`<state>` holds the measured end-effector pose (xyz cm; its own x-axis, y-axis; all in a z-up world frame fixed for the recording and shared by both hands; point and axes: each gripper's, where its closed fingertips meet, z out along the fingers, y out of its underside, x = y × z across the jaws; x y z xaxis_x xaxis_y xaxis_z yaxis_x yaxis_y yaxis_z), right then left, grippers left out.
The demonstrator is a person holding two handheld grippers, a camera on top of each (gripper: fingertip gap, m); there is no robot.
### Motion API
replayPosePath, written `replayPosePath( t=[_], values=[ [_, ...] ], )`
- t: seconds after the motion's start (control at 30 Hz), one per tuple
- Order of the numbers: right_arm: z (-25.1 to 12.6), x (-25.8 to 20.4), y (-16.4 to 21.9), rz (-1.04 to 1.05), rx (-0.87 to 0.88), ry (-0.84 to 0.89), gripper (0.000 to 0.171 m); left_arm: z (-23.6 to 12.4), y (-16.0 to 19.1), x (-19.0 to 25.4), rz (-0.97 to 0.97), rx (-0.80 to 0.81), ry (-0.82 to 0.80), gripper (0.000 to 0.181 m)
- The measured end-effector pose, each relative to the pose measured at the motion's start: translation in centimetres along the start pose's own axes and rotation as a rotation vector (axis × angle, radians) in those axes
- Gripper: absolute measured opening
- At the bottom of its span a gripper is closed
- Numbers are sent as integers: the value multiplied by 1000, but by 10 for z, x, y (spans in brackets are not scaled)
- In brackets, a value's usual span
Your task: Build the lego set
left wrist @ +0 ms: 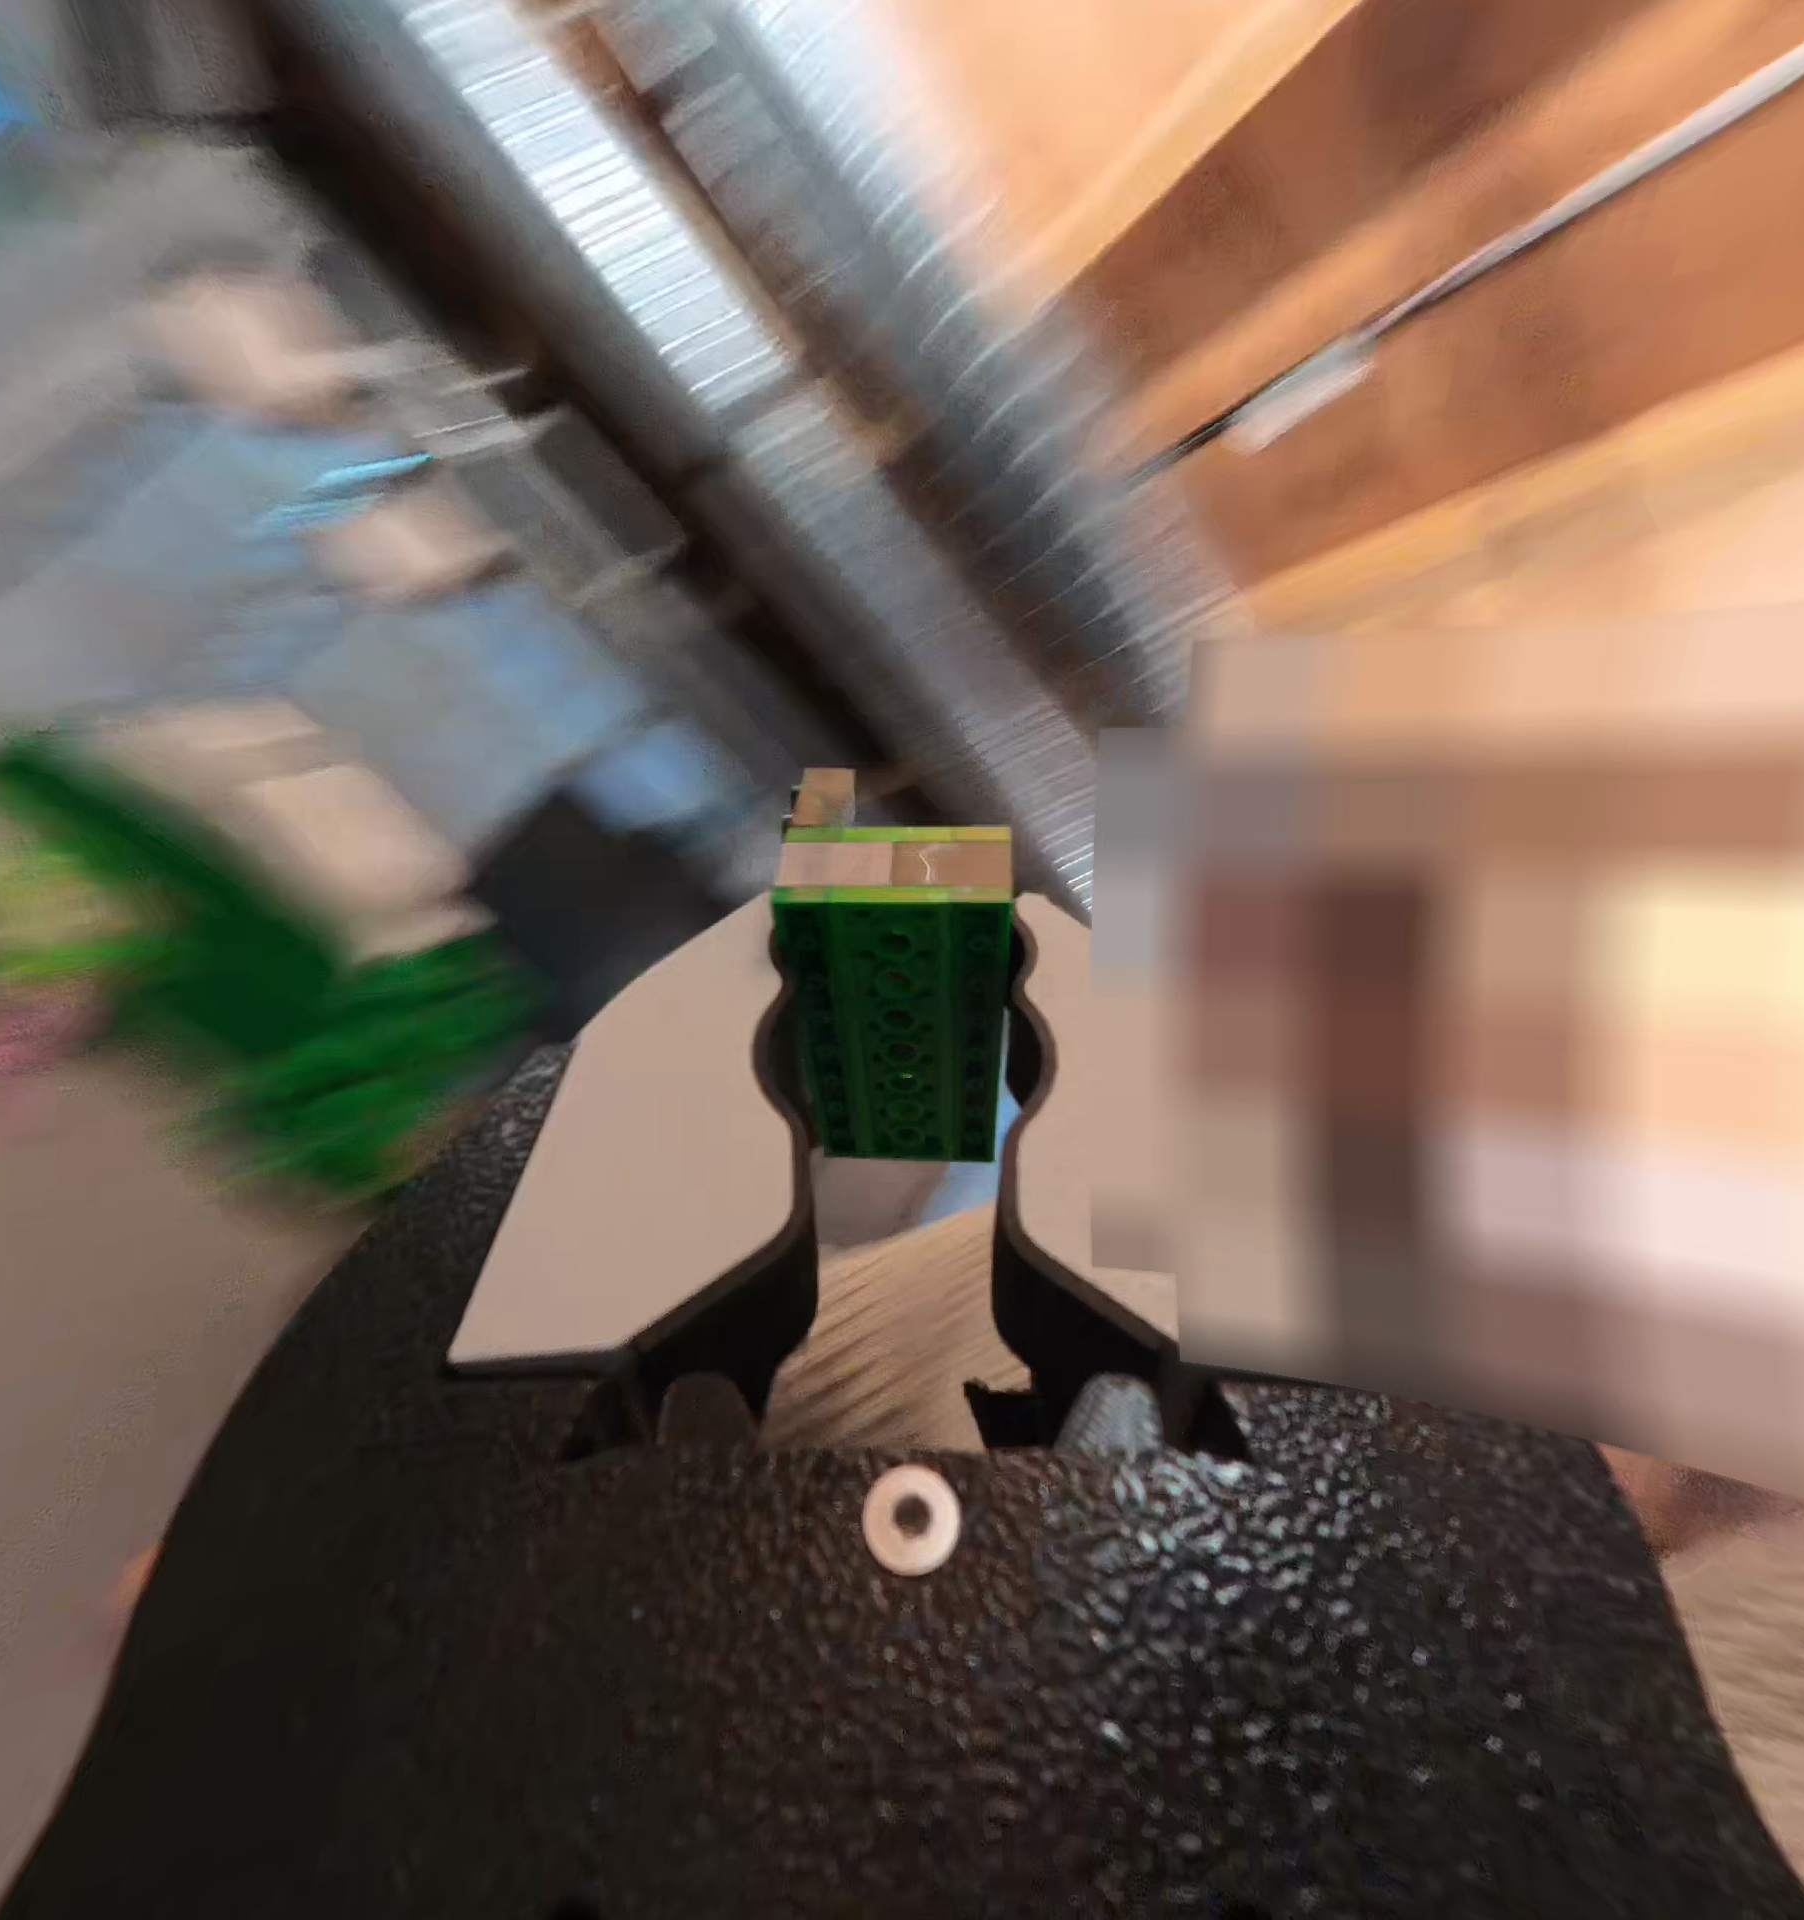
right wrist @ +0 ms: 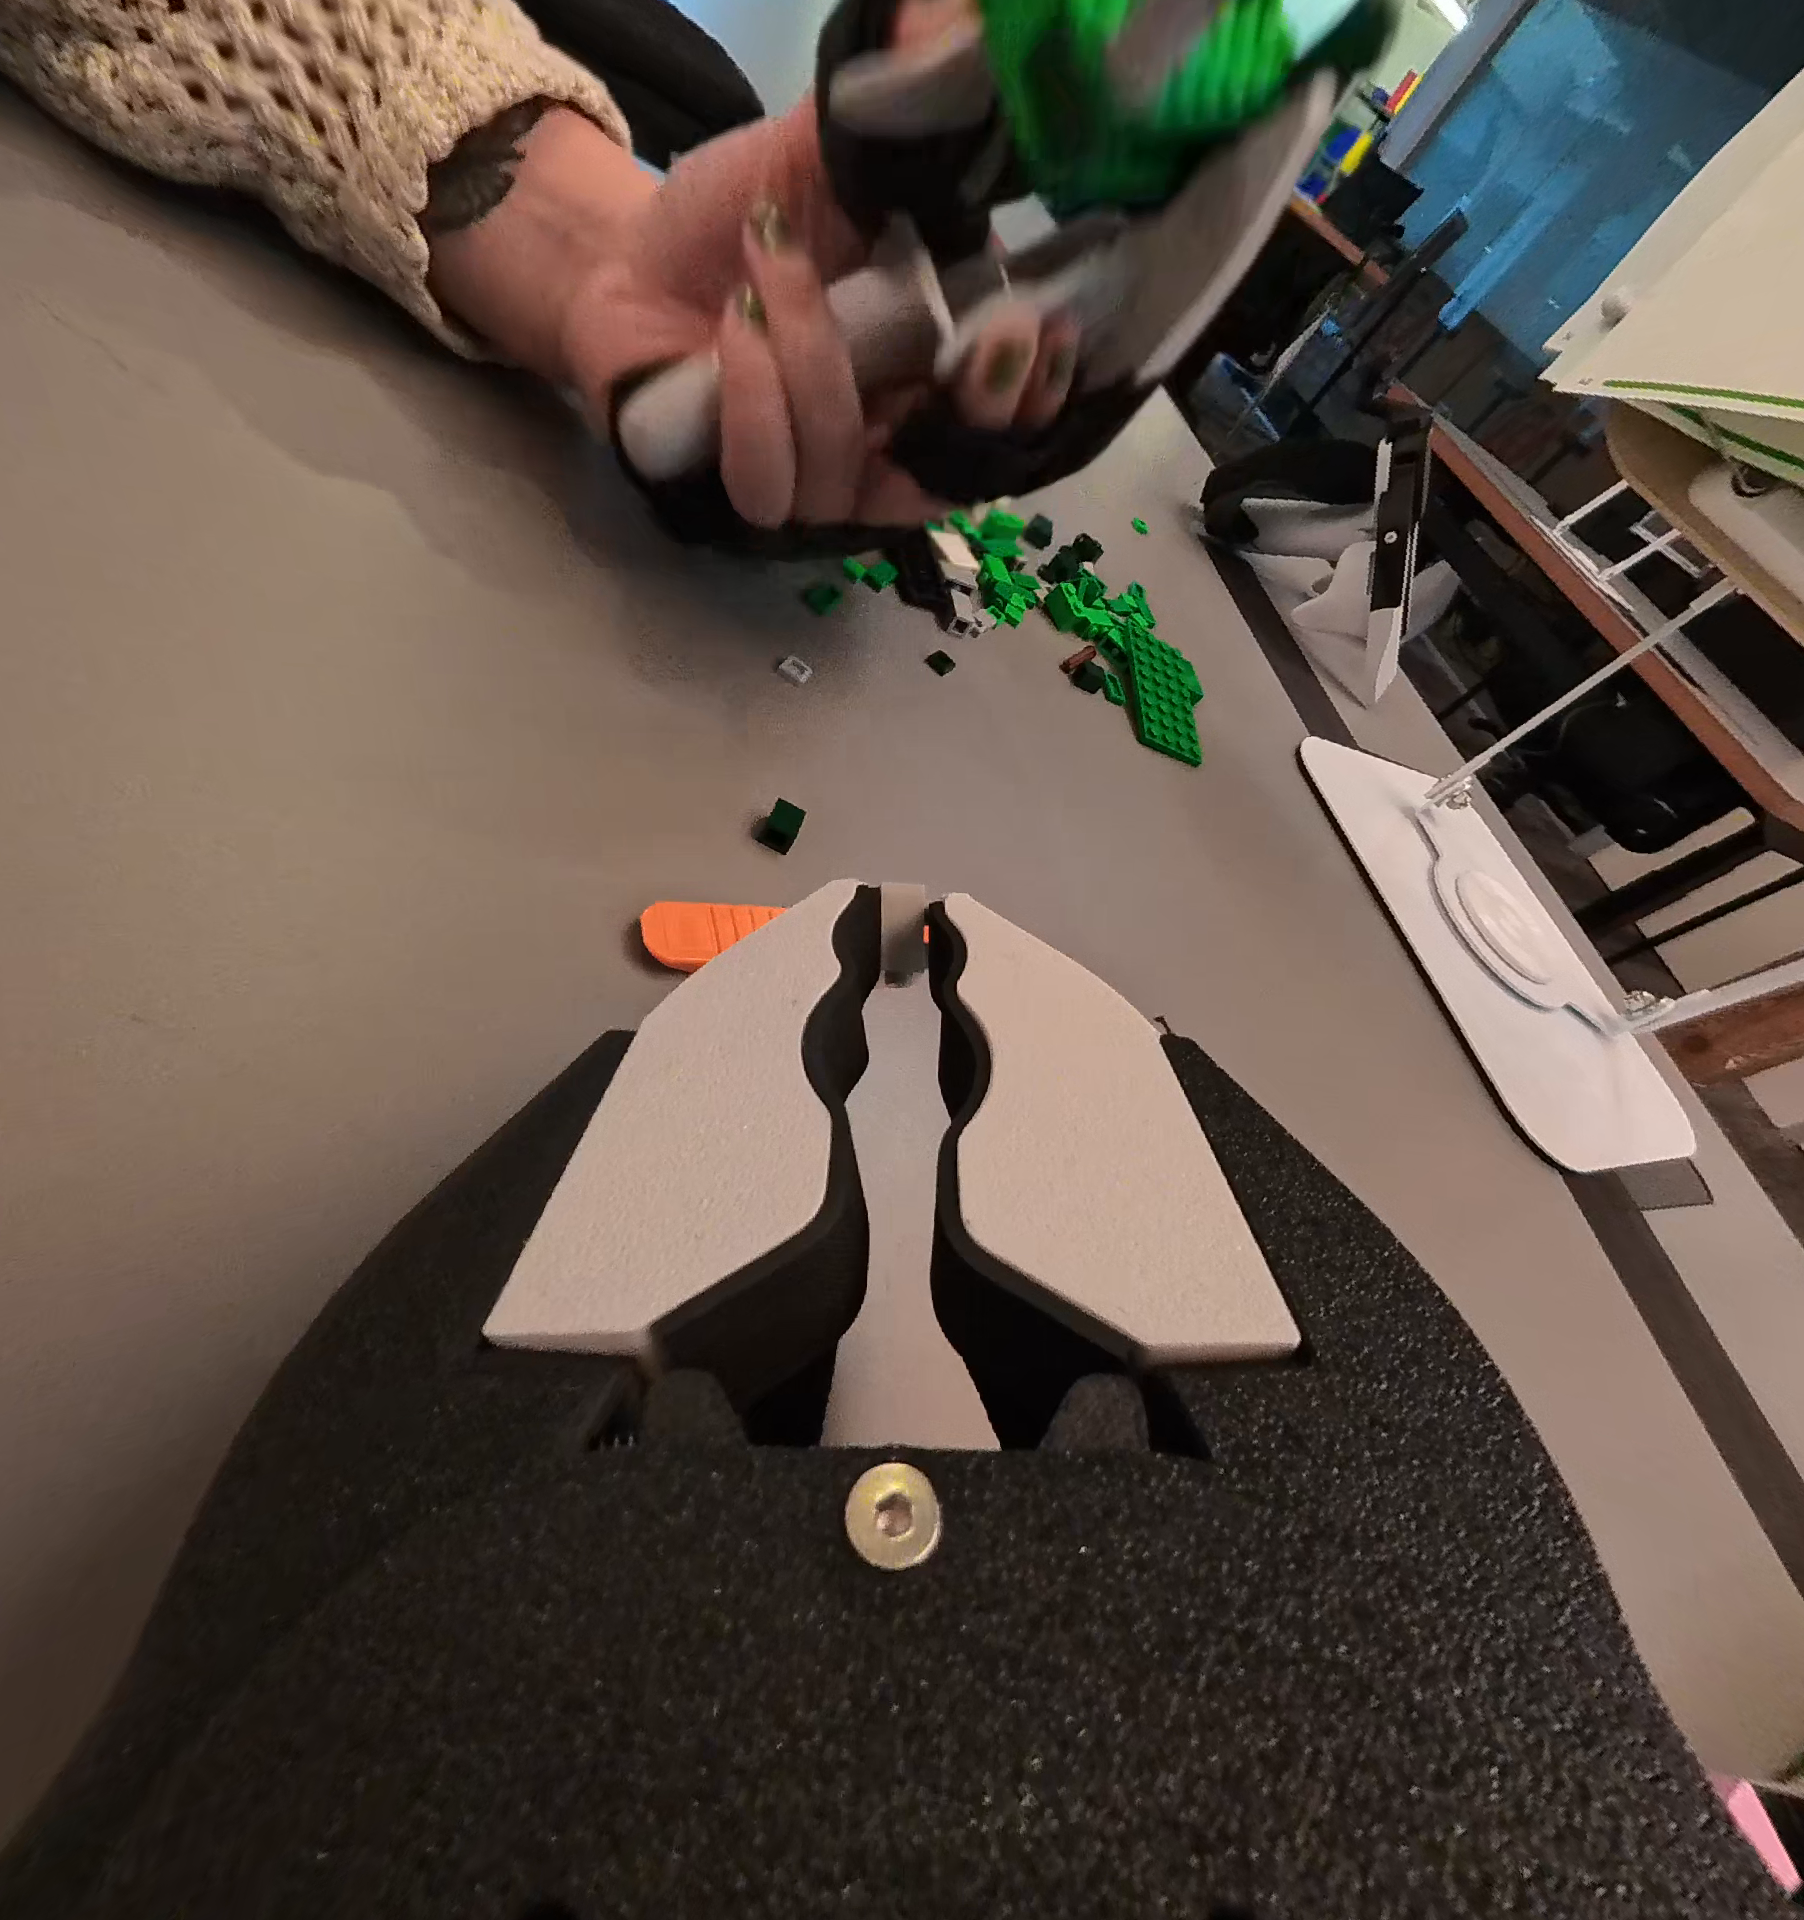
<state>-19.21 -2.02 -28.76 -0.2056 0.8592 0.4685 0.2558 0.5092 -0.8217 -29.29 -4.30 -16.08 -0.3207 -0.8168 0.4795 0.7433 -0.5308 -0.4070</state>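
Assembly looks early to us: left gripper (left wrist: 893, 1023) clamps a green-and-grey stack (left wrist: 893, 997), right gripper (right wrist: 903, 935) pinches a small grey piece (right wrist: 903, 920), loose green bricks (right wrist: 1064, 603) lie unsorted on the far table (right wrist: 306, 779).

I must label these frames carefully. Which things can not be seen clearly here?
- Left wrist view: background, motion blur; a mosaic patch covers the right.
- Right wrist view: left gripper, motion-blurred.
- Right wrist view: orange tool, partly behind a finger.
- Right wrist view: brick pile, too small.

Workshop or lab — grey worktable (right wrist: 358, 727), cluttered benches (right wrist: 1604, 582), acrylic camera stand (right wrist: 1480, 935) beside it
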Motion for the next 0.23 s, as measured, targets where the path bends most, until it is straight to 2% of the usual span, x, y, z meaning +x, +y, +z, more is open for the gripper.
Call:
replayPosePath(
  t=[0.07, 0.23],
  values=[
    [0, -1, 0, -6, -4, -1, 8, 5, -11, 26, -135, 67, 202, 35],
    [1, -3, 1, -25, -11, -9, 8, 27, 15, 115, -188, -211, 626, 35]
  ],
)
